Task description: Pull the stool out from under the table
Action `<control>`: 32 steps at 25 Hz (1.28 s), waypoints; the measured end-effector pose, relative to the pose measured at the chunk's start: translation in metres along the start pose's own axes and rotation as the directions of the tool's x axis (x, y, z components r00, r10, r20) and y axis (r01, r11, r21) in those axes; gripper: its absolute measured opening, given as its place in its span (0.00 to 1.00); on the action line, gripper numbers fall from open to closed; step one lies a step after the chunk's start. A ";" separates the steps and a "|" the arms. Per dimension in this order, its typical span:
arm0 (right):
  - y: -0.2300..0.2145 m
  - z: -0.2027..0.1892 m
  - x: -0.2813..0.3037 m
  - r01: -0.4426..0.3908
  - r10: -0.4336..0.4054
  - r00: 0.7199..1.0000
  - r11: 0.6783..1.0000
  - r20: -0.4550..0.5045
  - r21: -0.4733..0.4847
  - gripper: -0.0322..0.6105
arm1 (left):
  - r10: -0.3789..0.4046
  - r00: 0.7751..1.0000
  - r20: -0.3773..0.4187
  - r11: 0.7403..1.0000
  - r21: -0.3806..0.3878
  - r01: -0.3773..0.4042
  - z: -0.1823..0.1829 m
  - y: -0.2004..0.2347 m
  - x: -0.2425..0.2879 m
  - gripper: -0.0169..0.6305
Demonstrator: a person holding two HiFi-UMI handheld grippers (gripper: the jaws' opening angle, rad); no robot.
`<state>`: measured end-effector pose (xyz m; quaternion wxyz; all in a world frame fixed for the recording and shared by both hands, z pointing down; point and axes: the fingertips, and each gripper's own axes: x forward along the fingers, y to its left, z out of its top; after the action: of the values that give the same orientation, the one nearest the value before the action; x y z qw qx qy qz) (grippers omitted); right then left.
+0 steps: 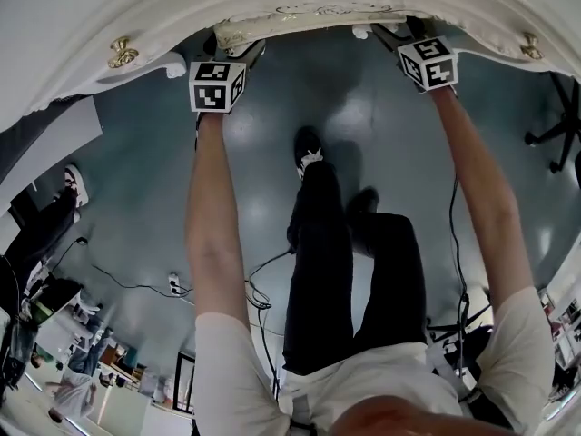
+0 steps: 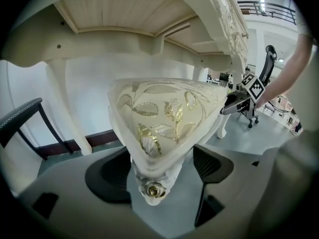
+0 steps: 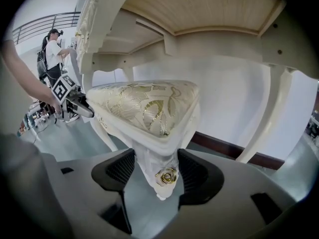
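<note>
Left gripper (image 2: 159,172) and right gripper (image 3: 156,172) agape astride carved cream stool (image 2: 164,111) corners (gilt rosettes (image 3: 166,176)).

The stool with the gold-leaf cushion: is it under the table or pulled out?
Under the table: both gripper views show the tabletop's underside spanning above the stool seat.

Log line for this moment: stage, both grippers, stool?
stage: pre-grasp | left gripper: open, astride stool corner | right gripper: open, astride other corner | stool: under table
</note>
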<state>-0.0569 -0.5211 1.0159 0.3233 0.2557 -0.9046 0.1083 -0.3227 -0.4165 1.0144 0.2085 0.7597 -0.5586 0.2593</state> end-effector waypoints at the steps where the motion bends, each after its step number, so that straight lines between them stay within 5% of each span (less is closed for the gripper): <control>1: 0.000 -0.001 -0.001 0.009 -0.009 1.000 1.000 -0.003 -0.002 0.51 | 0.004 1.000 0.000 1.000 -0.004 -0.004 0.000 0.000 -0.001 0.65; 32: 0.065 -0.074 -0.083 -0.007 0.006 0.995 1.000 -0.102 -0.015 0.50 | -0.009 0.998 -0.067 1.000 0.000 0.009 -0.060 -0.085 -0.078 0.57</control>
<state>0.0024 -0.4071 1.0179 0.3708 0.2443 -0.8886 0.1152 -0.2699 -0.2983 1.0098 0.2281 0.7532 -0.5478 0.2839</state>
